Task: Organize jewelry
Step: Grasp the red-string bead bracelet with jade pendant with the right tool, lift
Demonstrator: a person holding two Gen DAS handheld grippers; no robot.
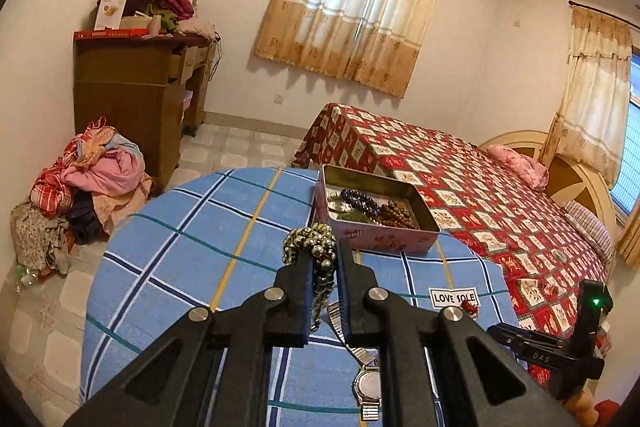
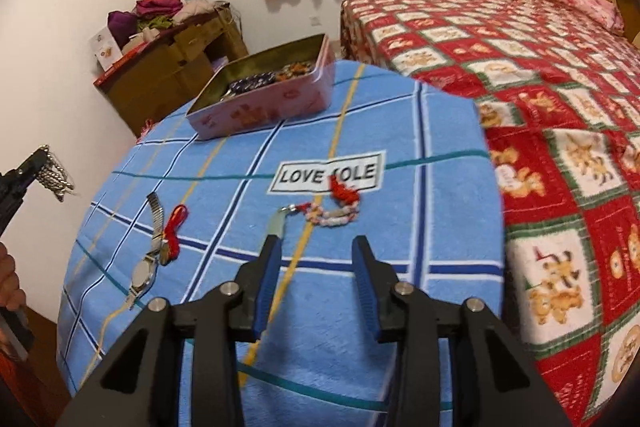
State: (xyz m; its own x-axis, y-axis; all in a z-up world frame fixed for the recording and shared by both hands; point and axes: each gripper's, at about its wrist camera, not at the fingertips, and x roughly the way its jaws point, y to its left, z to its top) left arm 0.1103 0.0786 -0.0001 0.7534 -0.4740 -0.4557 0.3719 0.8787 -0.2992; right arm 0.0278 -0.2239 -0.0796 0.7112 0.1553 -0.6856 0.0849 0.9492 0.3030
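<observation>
Your left gripper point(image 1: 325, 259) has its jaws clamped on the bead string point(image 1: 310, 241); carry it over the tin point(image 1: 424, 217) before letting go. Right gripper point(image 2: 316, 247): jaws half open, empty above the charm point(image 2: 332, 213) on the bench point(image 2: 440, 187); center first.

Soft daylight through curtained window point(image 1: 352, 11), fisheye bending at edges, right wrist view slightly blurred
</observation>
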